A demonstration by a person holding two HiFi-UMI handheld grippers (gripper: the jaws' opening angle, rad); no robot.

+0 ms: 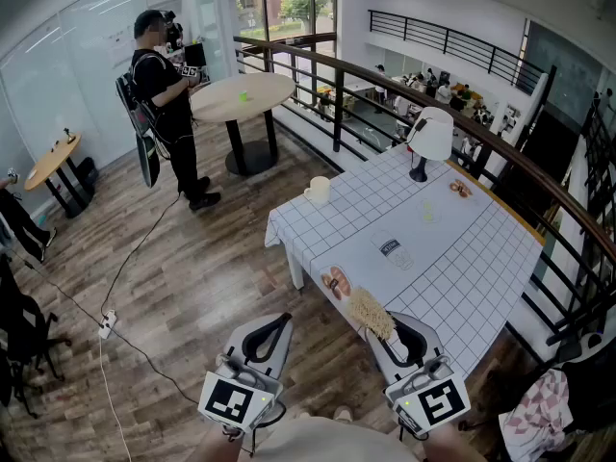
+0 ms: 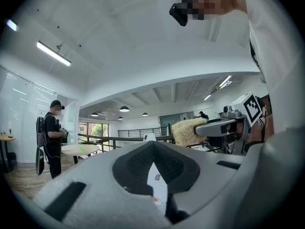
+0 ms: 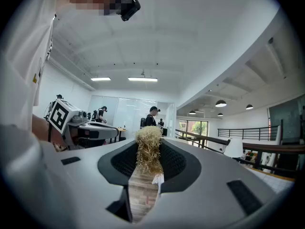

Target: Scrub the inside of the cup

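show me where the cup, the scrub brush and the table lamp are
cup (image 1: 318,191), head view, middle of its white body
scrub brush (image 1: 371,311), head view, its straw-coloured bristle head
table lamp (image 1: 431,135), head view, its white shade

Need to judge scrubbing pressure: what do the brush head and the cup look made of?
Brush head: pale straw-coloured fibres, probably plant fibre, matte, with frayed loose strands. Cup: plain white and smooth, probably glazed ceramic, though it is too far off to confirm.
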